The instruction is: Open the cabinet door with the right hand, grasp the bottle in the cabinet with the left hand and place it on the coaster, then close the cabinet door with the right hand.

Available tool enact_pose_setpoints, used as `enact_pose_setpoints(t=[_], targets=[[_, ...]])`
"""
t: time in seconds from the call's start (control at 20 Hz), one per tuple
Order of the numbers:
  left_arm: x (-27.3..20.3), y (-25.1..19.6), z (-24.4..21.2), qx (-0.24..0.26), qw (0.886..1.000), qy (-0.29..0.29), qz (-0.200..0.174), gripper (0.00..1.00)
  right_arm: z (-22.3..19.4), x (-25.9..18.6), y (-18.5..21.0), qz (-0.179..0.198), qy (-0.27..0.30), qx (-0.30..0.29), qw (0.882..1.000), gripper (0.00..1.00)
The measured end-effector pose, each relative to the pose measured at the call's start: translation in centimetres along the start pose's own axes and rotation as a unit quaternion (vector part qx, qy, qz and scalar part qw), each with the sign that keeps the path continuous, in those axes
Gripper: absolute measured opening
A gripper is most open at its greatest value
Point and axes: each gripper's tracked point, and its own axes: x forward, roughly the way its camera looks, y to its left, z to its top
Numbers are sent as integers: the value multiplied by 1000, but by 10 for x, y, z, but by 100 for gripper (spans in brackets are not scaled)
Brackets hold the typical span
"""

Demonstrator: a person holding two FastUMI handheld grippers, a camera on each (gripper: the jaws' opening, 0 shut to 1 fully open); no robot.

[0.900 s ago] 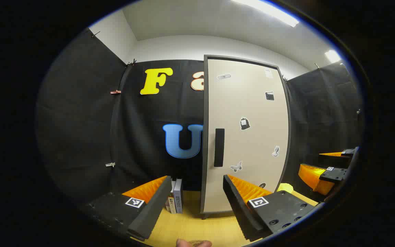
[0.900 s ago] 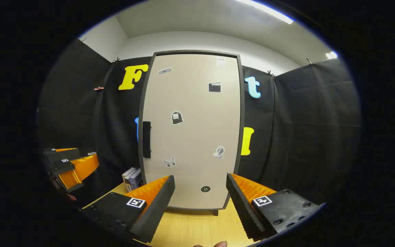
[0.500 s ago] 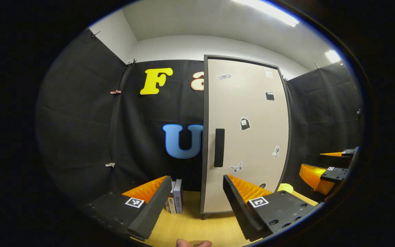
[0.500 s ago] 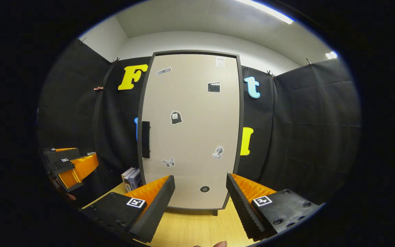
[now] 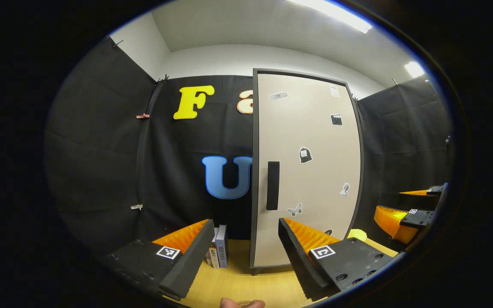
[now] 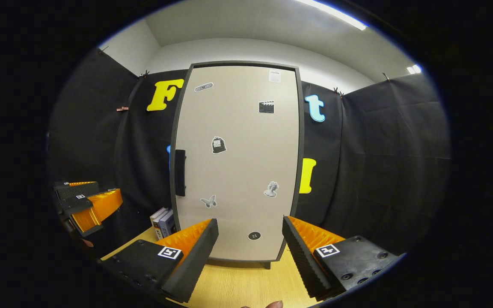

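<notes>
Heading for the handle (image 6: 180, 172) with right tongs (image 6: 250, 252) apart? Miss that thin bar and you'll shove the door (image 6: 238, 162); left tongs (image 5: 243, 252) apart too.

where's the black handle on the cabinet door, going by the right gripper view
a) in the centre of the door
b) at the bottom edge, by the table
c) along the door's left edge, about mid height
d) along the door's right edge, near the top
c: in the right gripper view the black handle stands upright along the left edge of the shut cabinet door, about mid height, left of the stickers.
</notes>
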Motion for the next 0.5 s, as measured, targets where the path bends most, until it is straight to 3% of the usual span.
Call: enact_pose_setpoints(t=[0.2, 0.5], targets=[[0, 5, -1, 2, 1000, 0, 2, 95, 4, 3, 10, 12, -1, 1, 1000, 98], [-6, 34, -6, 5, 1000, 2, 21, 95, 12, 37, 65, 51, -11, 13, 999, 97]])
